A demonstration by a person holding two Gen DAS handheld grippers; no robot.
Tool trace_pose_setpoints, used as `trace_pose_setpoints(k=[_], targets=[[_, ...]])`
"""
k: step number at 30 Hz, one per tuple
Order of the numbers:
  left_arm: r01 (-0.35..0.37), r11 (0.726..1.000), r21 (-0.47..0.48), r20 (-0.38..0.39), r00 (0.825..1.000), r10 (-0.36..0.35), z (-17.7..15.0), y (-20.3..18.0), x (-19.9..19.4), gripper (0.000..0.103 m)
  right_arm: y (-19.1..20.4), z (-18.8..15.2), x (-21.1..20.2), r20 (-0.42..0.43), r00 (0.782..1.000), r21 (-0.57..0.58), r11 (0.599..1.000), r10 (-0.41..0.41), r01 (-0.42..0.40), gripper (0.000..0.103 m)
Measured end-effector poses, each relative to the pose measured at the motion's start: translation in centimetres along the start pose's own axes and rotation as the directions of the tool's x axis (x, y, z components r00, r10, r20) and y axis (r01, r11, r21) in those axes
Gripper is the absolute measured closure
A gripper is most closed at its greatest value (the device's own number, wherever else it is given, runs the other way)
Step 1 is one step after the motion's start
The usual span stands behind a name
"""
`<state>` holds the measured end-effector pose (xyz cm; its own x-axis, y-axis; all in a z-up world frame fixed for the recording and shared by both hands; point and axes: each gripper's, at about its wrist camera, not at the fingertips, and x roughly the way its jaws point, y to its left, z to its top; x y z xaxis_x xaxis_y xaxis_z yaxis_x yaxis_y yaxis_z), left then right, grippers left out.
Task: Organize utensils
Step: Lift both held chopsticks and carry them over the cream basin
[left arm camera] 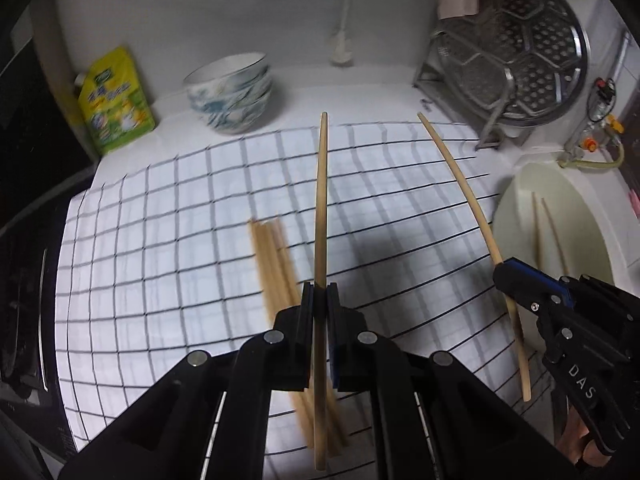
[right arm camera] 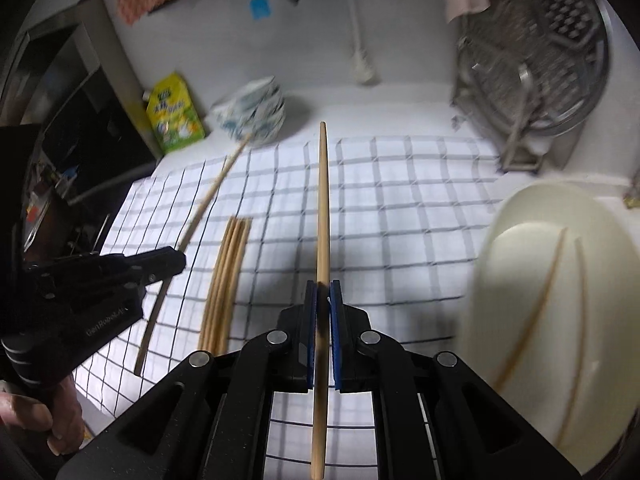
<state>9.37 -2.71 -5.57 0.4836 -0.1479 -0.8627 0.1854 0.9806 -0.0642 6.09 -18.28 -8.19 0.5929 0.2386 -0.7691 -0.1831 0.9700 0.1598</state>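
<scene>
Wooden chopsticks all round. Left tool (left arm camera: 320, 294) is clenched on one chopstick (left arm camera: 321, 200), pinched between the blue pads, long end pointing away toward the back wall, short end hanging below the jaws. Right tool (right arm camera: 323, 292) is clenched on a second chopstick (right arm camera: 322, 200) the same way. Each wrist view also catches the other tool: right tool at the right edge of the left view (left arm camera: 504, 274), left tool at the left edge of the right view (right arm camera: 176, 258), a hand (right arm camera: 56, 420) on its grip. Both held sticks are clear of the cloth.

Loose bundle of chopsticks (right arm camera: 226, 280) lies flat on the checked cloth (right arm camera: 400, 220) on the desk, left of the right tool, between the two tools. Cream oval container (right arm camera: 552, 300) sits at the cloth's right side, with two chopsticks (left arm camera: 546, 232) inside it.

Back of the desk: stacked patterned bowls (left arm camera: 232, 92), yellow-green pouch (left arm camera: 114, 100) left of them, metal rack with perforated steamer plate (left arm camera: 520, 56) at right. Right view is motion-blurred.
</scene>
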Motion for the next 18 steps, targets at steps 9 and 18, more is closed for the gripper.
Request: trace_pose_setpoints(k=[9, 18], targets=[[0.145, 0.982, 0.123, 0.029, 0.988, -0.150, 3.4, -10.3, -0.4, 0.096, -8.3, 0.5, -4.2, 0.056, 0.993, 0.112, 0.989, -0.105, 0.099, 0.097], [0.256, 0.935, 0.245, -0.032, 0.966, -0.256, 4.1, -20.8, 1.9, 0.096, -17.4, -1.9, -5.2, 0.012, 0.979, 0.263, 0.945, -0.203, 0.193, 0.097]])
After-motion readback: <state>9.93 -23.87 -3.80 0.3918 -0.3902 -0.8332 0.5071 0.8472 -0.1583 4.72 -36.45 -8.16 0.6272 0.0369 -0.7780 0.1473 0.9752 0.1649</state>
